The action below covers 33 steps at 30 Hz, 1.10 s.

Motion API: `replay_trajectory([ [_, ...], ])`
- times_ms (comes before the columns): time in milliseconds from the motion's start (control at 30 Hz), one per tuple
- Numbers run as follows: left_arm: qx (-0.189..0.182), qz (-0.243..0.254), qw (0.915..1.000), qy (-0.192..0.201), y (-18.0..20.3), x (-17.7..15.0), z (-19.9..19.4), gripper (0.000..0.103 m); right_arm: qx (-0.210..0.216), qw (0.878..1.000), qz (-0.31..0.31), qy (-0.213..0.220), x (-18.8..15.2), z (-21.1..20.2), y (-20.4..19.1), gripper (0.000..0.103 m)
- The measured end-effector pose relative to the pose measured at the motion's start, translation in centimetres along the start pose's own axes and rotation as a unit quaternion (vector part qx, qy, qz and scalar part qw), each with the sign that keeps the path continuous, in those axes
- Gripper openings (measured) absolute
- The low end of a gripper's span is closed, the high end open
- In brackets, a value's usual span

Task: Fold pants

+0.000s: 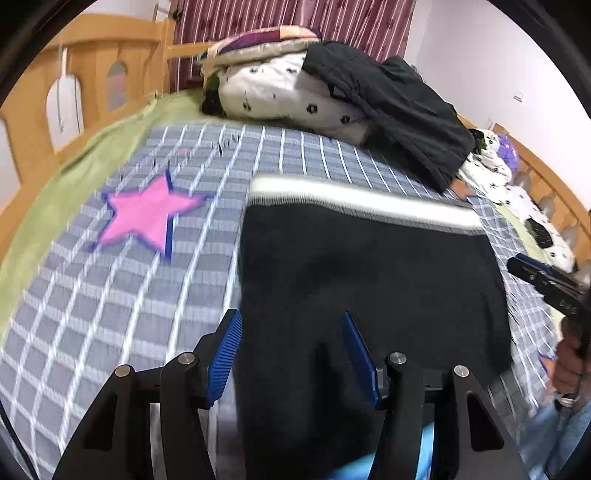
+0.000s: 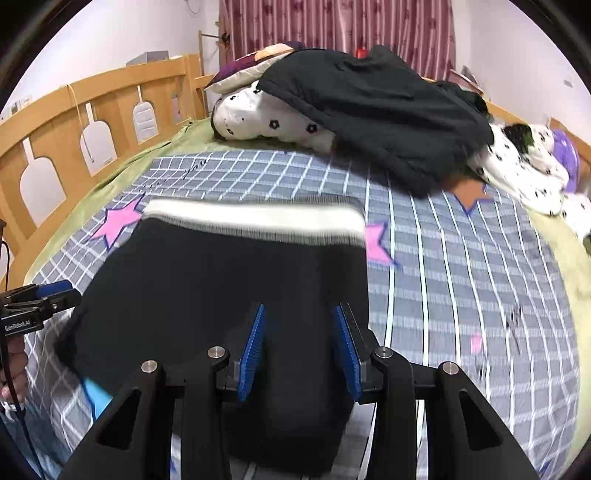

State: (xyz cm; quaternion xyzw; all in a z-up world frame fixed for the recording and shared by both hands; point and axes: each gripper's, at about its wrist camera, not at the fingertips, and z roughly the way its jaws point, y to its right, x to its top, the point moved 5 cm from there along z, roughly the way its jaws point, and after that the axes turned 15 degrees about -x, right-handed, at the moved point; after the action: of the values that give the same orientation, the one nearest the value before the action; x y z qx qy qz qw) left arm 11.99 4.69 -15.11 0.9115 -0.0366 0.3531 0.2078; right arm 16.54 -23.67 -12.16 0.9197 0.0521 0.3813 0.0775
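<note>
Left wrist view: the pants (image 1: pixel 369 280) lie flat on the checked bedspread (image 1: pixel 110 332) of a wooden-railed bed (image 1: pixel 92 74). They are black, folded into a broad block, with a white waistband (image 1: pixel 362 201) running across the far edge. The fabric is blurred, so seams and pockets cannot be made out. The left gripper (image 1: pixel 291 350) hangs over the near left part of the pants, its jaws partly apart and nothing pressed between the blue ribbed pads (image 1: pixel 225 362); the cloth lies under them, not pinched. A pink star (image 1: pixel 147 218) is printed on the bedspread just left of the pants. At the far end sits a heap of white flowered bedding (image 1: pixel 288 99) with a dark jacket (image 1: pixel 399 99) thrown over it. The right gripper (image 1: pixel 546 280) shows at the right edge, held by a hand (image 1: pixel 567 365).

Right wrist view: the same black pants (image 2: pixel 229 288) fill the middle, the waistband (image 2: pixel 255 218) at the far side, the near edge reaching down under the right gripper (image 2: pixel 299 347). Its jaws stand fairly narrow but apart; black cloth shows in the gap, yet the pads (image 2: pixel 253 354) do not squeeze it. At the left edge the left gripper (image 2: pixel 40 299) carries white lettering that reads "GenRobot.AI". A striped red curtain (image 2: pixel 332 26) hangs behind the bed.
</note>
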Motion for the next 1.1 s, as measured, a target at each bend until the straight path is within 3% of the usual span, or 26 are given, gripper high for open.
replay_trajectory([
  [33, 0.02, 0.005, 0.9998, 0.005, -0.4, 1.0, 0.6, 0.049, 0.004, 1.0, -0.007, 0.003, 1.0, 0.4, -0.3, 0.039],
  [67, 0.048, 0.007, 0.9988, 0.006, -1.1, 1.7, 1.4, 0.038, 0.006, 1.0, -0.012, 0.009, 1.7, 0.9, -0.5, 0.039],
  [100, 0.068, 0.005, 0.9977, -0.002, -1.8, 1.9, 2.2, 0.018, 0.002, 1.0, -0.019, 0.019, 2.4, 1.4, -0.8, 0.039],
  [133, 0.085, -0.005, 0.9963, -0.013, -2.6, 1.7, 2.9, 0.01, -0.007, 0.999, -0.023, 0.023, 2.8, 2.1, -1.0, 0.039],
  [167, 0.099, -0.019, 0.9945, -0.027, -3.5, 1.2, 3.8, 0.009, -0.013, 0.999, -0.023, 0.021, 2.9, 3.0, -1.1, 0.038],
  [233, 0.09, -0.052, 0.9936, -0.045, -5.1, 0.2, 5.2, 0.009, -0.02, 1.0, -0.017, 0.004, 2.4, 5.5, -0.9, 0.038],
  [300, 0.059, -0.075, 0.9948, -0.037, -5.6, 0.6, 4.8, 0.008, -0.026, 0.999, -0.02, -0.023, 1.1, 8.2, -0.7, 0.035],
  [400, 0.004, -0.1, 0.9949, -0.005, -5.5, 1.4, 3.1, 0.009, -0.021, 0.999, -0.039, 0.005, 1.6, 7.1, -0.7, 0.035],
  [500, -0.018, -0.09, 0.9958, 0.004, -4.6, 1.5, 2.8, 0.009, -0.002, 1.0, 0.003, 0.015, 2.4, 6.7, 0.1, 0.035],
  [633, 0.009, -0.05, 0.9984, -0.022, -3.5, 0.7, 4.8, 0.009, -0.011, 1.0, -0.009, 0.009, 1.9, 8.0, -0.2, 0.035],
  [733, 0.059, -0.047, 0.9964, -0.039, -4.6, 0.2, 5.8, 0.014, -0.023, 0.999, -0.027, 0.02, 1.9, 7.6, -0.9, 0.035],
  [800, 0.08, -0.054, 0.9946, -0.039, -5.3, 0.2, 5.5, 0.011, -0.024, 0.999, -0.028, 0.019, 1.9, 7.7, -0.8, 0.035],
  [867, 0.029, -0.076, 0.9967, -0.01, -5.1, 0.8, 4.2, 0.01, -0.023, 0.999, -0.029, 0.019, 1.9, 7.6, -0.8, 0.035],
  [933, -0.01, -0.074, 0.9972, 0.007, -4.3, 1.3, 3.4, 0.018, -0.021, 0.999, -0.022, 0.019, 1.9, 7.4, -0.6, 0.035],
  [967, -0.026, -0.066, 0.9974, 0.011, -3.5, 1.4, 3.3, 0.033, -0.019, 0.999, -0.017, 0.02, 2.0, 7.2, -0.5, 0.035],
  [1000, -0.038, -0.055, 0.9977, 0.012, -2.9, 1.3, 3.3, 0.041, -0.016, 1.0, -0.008, 0.02, 2.2, 7.1, -0.3, 0.035],
  [1067, -0.043, -0.031, 0.9985, 0.008, -1.7, 0.9, 3.7, 0.041, -0.013, 1.0, -0.002, 0.016, 2.2, 7.2, -0.2, 0.035],
  [1100, -0.013, -0.012, 0.9998, 0.001, -1.4, 0.6, 4.3, 0.041, -0.014, 1.0, -0.004, 0.014, 2.1, 7.4, -0.2, 0.035],
])
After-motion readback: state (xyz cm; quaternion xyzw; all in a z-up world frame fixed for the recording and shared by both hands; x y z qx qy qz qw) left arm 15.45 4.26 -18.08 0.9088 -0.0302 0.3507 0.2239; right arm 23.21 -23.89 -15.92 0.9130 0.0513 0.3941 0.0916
